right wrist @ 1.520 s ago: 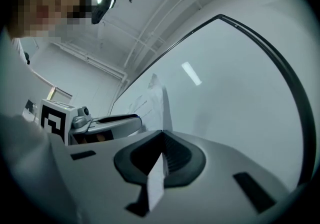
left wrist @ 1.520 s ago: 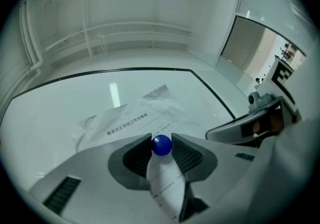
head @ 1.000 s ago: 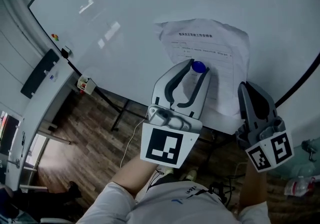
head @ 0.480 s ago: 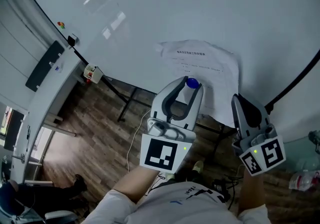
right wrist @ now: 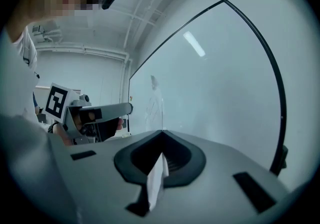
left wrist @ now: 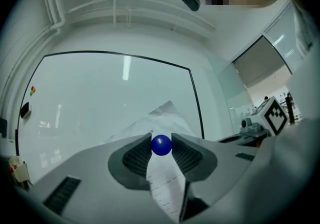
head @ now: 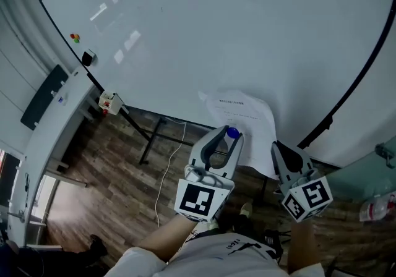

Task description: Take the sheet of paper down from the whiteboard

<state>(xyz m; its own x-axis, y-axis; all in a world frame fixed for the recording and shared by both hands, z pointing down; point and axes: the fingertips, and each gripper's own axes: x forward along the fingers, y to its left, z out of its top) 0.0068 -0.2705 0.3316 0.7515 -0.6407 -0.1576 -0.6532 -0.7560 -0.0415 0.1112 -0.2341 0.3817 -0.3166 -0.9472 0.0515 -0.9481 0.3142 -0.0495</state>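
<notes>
Far left of both sets of fingers, near the whiteboard [head: 235, 28] rim, we note two small coloured dots [head: 75, 38] and a dark eraser [head: 88, 57]; wood floor [head: 117, 170] lies below them. Left gripper [head: 229, 136]: the fingers pinch a blue ball-shaped magnet [left wrist: 161, 145] right at their tips, one pad touching it on each side. The sheet of paper [head: 247, 115] runs under the magnet and back between these same fingers; beyond the tips it rises crumpled in front of the board. We cannot tell whether the sheet touches the board there. Just right of the left fingers, the sheet's right edge goes into the right gripper [head: 275, 146]. Its fingers are pressed together on the paper, and a white fold stands edge-on in the hollow behind the closed tips. The two grippers sit side by side, near each other, tips at the lower part of the sheet, by the board's dark bottom rim. From the right fingers, the left gripper shows off to their left.
</notes>
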